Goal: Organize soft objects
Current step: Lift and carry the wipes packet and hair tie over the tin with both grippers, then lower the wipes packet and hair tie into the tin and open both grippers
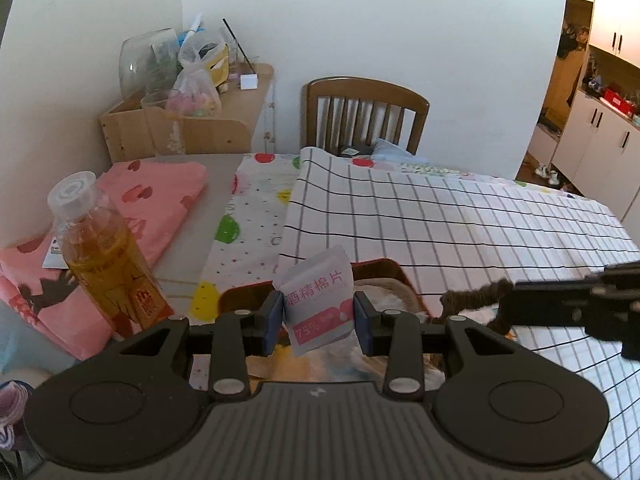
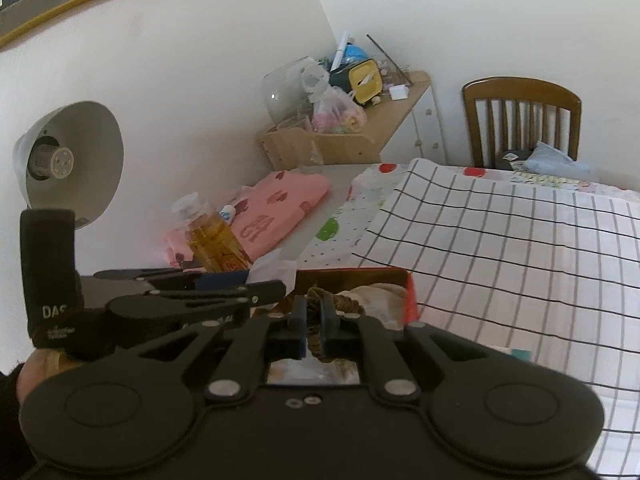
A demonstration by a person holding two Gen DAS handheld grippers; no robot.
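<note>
At lower centre of each wrist view, the left gripper (image 1: 319, 316) clamps a white alcohol-wipe packet (image 1: 320, 300) while the right gripper (image 2: 314, 322) pinches a brown braided cord (image 2: 316, 336) above a red-rimmed box (image 2: 412, 296).

In the left wrist view the left claw (image 1: 319, 318) sits at lower centre with a wipe packet (image 1: 320, 300) between its pads. Just behind it lies a box (image 1: 240, 298) holding cloth items. The bottle (image 1: 106, 256) stands left of the box, on the table (image 1: 208, 216), with a folded towel (image 1: 156, 200) behind and beside it at left. A checked sheet (image 1: 460, 224) spreads across the right half, over a dotted cloth (image 1: 256, 208) at centre. The chair (image 1: 366, 114) stands behind the table at upper centre, a shelf (image 1: 240, 116) of clutter at upper left. The right claw (image 1: 508, 300) enters from the right edge, gripping a yarn piece (image 1: 476, 294) above the box. In the right wrist view a lamp (image 2: 72, 160) stands at far left.
</note>
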